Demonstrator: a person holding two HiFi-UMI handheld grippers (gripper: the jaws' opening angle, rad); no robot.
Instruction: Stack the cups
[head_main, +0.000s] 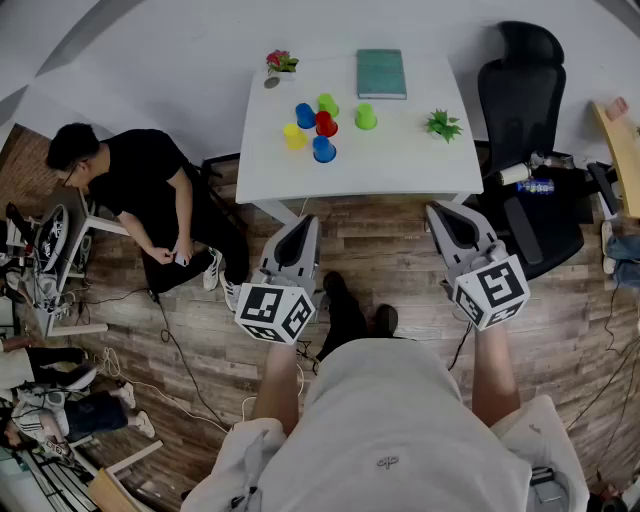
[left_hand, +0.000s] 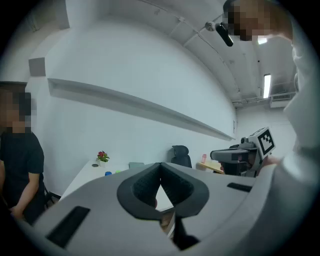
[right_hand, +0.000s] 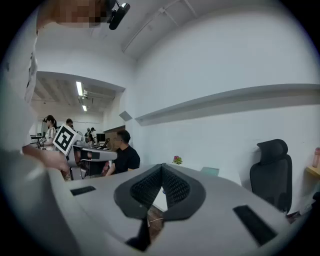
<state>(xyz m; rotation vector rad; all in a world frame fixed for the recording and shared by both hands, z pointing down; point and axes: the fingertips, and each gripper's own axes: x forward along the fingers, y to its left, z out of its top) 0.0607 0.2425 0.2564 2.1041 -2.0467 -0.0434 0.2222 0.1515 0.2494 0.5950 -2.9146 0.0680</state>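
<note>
1. White table (head_main: 400, 165) stands on a wood floor (head_main: 390, 260) against a pale wall. A black chair (head_main: 530, 70) is at its right and a seated person (head_main: 140, 190) at its left.
2. Cups (head_main: 305, 115) sit in a loose cluster on the table's left half: two blue, two green, one yellow, one red. All are single.
3. Teal book (head_main: 381, 73) lies behind them.
4. Left gripper (head_main: 305, 222) has its jaws closed on nothing and is short of the table's near edge.
5. Right gripper (head_main: 440, 212) is the same, closed and empty.
</note>
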